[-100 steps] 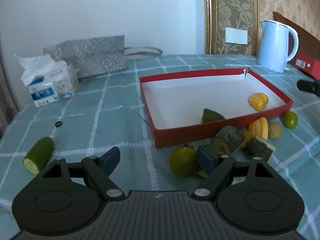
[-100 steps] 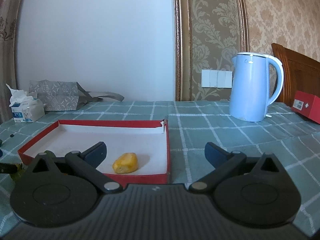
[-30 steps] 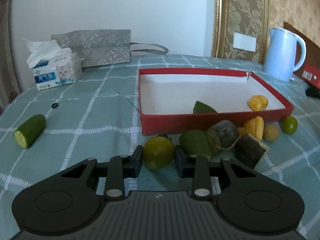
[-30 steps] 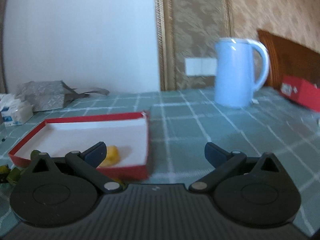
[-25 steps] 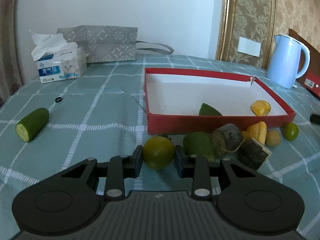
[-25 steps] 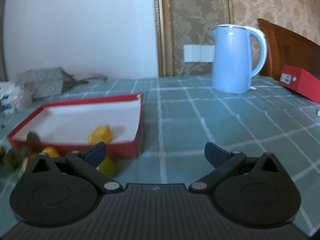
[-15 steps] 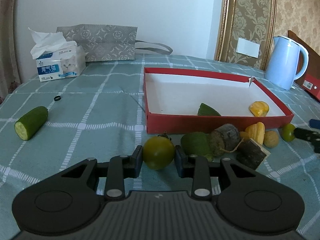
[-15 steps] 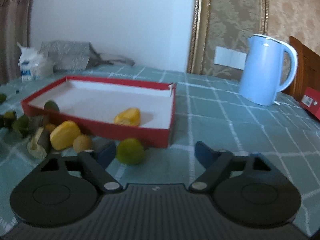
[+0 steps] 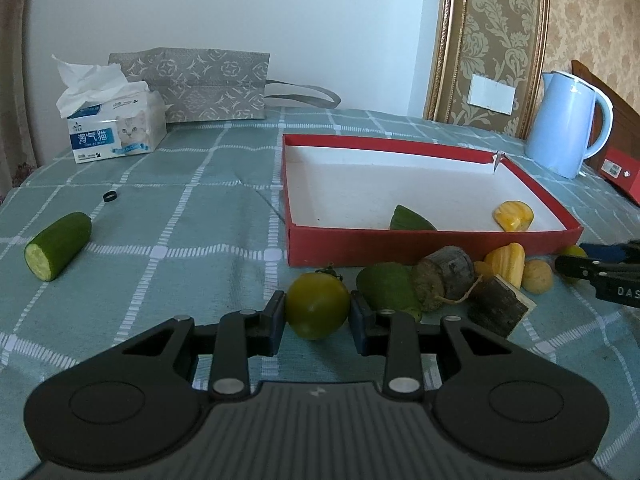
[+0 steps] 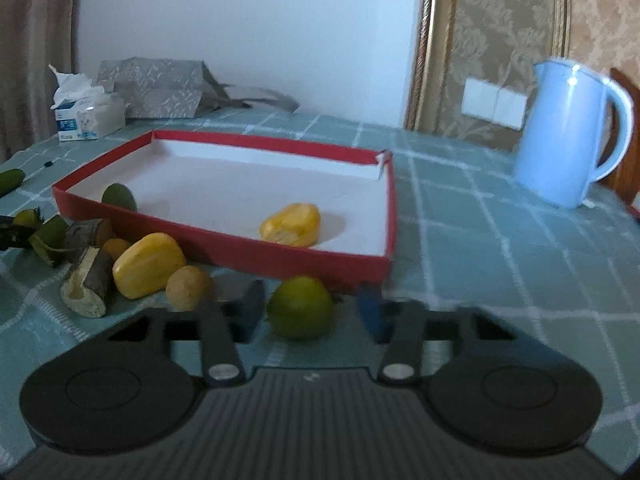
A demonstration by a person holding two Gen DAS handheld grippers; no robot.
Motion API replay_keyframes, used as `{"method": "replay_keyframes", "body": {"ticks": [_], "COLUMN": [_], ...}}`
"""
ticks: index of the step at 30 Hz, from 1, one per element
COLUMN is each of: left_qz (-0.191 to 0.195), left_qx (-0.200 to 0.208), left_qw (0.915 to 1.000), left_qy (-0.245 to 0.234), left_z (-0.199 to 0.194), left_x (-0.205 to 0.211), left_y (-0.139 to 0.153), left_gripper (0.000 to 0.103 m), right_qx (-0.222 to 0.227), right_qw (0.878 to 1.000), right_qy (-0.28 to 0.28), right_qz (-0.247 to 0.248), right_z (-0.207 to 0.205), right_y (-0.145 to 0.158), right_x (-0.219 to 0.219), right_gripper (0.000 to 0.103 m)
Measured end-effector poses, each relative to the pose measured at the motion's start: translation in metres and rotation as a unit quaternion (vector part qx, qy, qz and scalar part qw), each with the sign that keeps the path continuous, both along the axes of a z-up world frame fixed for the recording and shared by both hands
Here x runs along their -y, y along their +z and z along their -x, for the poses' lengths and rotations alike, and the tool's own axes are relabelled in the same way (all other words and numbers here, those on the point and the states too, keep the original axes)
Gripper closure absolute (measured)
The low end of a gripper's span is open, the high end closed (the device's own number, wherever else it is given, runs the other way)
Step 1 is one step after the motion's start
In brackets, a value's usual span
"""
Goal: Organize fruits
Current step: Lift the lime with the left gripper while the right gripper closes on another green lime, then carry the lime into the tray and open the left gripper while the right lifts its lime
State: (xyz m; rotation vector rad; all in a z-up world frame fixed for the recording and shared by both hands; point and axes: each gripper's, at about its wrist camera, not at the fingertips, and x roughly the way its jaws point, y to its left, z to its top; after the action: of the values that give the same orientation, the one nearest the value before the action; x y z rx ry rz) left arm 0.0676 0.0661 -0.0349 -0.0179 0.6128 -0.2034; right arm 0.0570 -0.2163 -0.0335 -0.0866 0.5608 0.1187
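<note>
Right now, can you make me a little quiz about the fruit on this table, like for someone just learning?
1. True or false: the left gripper is shut on a round green tomato.
2. Which fruit sits between the closing jaws of the right gripper? A) the lime B) the cucumber piece C) the yellow fruit
3. Fill in: the red tray holds a green piece and a ____ fruit.

Key: 1 true; 2 A; 3 yellow.
</note>
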Motion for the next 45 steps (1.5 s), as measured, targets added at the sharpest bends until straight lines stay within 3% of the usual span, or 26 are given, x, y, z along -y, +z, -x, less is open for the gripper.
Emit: {"method": "replay_keyframes", "body": {"ticks": [19,27,33,45], "left_qz": [0.032,0.036,0.03,0.004], "left_qx": [0.017,0.049,0.047,0.003], "left_qw": [0.9992,0.9981,0.9984,1.0], "left_qy": [0.019,0.011,-0.012,-0.005], "left_z": [0.008,0.009,-0.025,-0.107], "left_x": [-0.011,-0.004,0.025,0.056], "left_y": [0.006,0.032,0.049,0.033], "left_gripper": [0.071,0.071,0.071,0.071], "right_qx": [-0.004,0.013,0.015,0.014], "right_qw": [0.999,0.999,0.999,0.999], "right_qy": [-0.03,-0.029,-0.03,-0.02], "right_qz": [-0.036,-0.027,-0.028,-0.029], "right_z": [0.006,0.012,0.014,0.015], "right_y": [-0.001,0.002,0.003,0.003], "right_x": [0.011,0.008,0.007,0.006], "right_gripper": [0.066,0.066,0.066,0.066]}}
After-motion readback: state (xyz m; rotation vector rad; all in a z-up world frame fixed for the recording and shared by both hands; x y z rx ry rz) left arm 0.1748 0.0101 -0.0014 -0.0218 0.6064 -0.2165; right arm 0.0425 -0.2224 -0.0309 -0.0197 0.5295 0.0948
